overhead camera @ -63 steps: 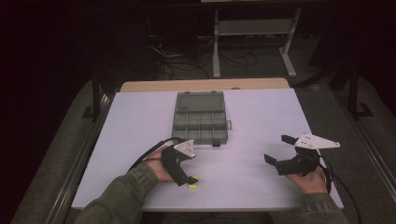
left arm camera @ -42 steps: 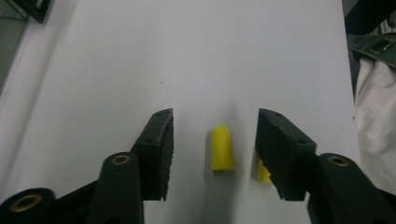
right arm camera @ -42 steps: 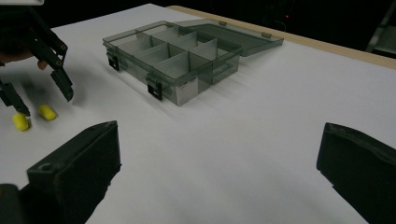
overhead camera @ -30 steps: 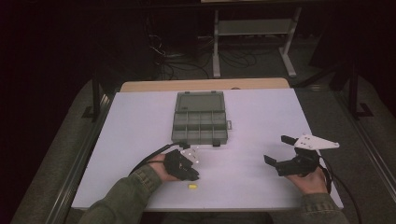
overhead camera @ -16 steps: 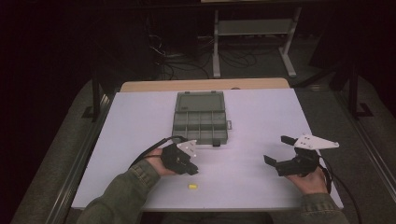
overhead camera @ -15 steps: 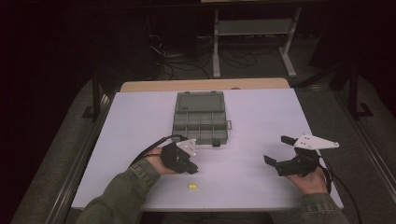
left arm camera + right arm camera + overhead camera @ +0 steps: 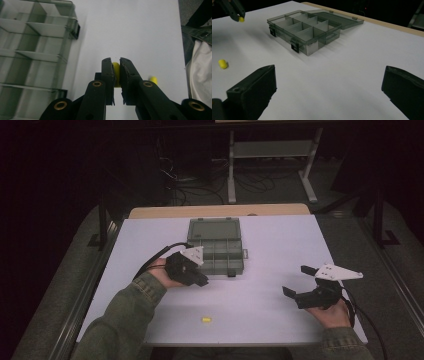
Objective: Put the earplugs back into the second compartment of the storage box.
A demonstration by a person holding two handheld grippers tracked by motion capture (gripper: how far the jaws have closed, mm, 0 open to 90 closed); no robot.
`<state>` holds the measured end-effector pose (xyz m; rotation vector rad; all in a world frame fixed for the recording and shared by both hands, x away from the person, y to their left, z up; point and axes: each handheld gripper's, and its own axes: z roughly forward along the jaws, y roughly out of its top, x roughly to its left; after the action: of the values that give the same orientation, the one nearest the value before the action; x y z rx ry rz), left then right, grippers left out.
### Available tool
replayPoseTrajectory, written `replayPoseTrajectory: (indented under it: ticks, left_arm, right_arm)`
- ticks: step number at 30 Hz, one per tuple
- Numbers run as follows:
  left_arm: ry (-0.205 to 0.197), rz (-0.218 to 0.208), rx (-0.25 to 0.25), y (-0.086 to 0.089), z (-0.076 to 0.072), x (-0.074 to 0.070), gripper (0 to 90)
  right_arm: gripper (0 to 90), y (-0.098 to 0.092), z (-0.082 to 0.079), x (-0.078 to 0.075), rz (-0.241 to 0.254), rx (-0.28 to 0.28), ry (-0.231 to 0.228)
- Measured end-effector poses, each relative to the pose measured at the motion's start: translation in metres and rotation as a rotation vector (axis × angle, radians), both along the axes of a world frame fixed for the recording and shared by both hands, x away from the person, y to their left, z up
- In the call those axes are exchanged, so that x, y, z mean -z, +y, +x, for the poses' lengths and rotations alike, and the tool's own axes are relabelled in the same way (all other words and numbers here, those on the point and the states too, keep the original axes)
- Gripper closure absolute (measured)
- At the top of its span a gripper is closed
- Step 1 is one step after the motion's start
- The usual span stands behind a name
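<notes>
My left gripper (image 7: pixel 202 281) is shut on a small yellow piece (image 7: pixel 116 73), held just above the table beside the near left corner of the open grey compartment box (image 7: pixel 216 247). The same gripper (image 7: pixel 237 15) and its yellow piece (image 7: pixel 241 19) show far off in the right gripper view. A second yellow piece (image 7: pixel 205 319) lies on the white table near the front edge; it also appears at the left of the right gripper view (image 7: pixel 222 64). My right gripper (image 7: pixel 299 282) stands open over the table's right side, with nothing between its fingers.
The box (image 7: pixel 304 27) has several empty compartments and its lid (image 7: pixel 214 227) lies folded back flat. A white table (image 7: pixel 280 250) carries everything. Metal shelf legs (image 7: pixel 270 165) and cables stand on the dark floor beyond the far edge.
My left gripper has lifted from near the front edge and moved toward the box with one yellow piece. The other yellow piece stayed on the table. The right gripper has not moved.
</notes>
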<state>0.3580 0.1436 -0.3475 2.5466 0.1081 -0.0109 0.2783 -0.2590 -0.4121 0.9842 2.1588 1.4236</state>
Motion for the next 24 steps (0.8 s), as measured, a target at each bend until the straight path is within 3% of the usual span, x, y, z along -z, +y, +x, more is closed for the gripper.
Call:
replayPoseTrajectory:
  ticks: [9, 13, 17, 24]
  left_arm:
    - [-0.051, -0.001, -0.002, -0.005, 0.019, -0.028, 82.4]
    - [-0.061, 0.011, -0.009, -0.009, 0.028, -0.032, 82.4]
    - [-0.067, -0.012, -0.020, -0.012, 0.042, -0.038, 82.5]
    - [-0.071, -0.010, -0.063, -0.011, 0.063, -0.035, 82.2]
  right_arm:
    - [0.0, 0.000, 0.000, 0.000, -0.003, -0.003, 0.000]
    - [0.0, 0.000, 0.000, 0.000, -0.005, -0.004, 0.003]
    - [0.0, 0.000, 0.001, 0.001, -0.006, -0.007, 0.005]
    - [0.0, 0.000, 0.001, 0.001, -0.004, -0.006, 0.008]
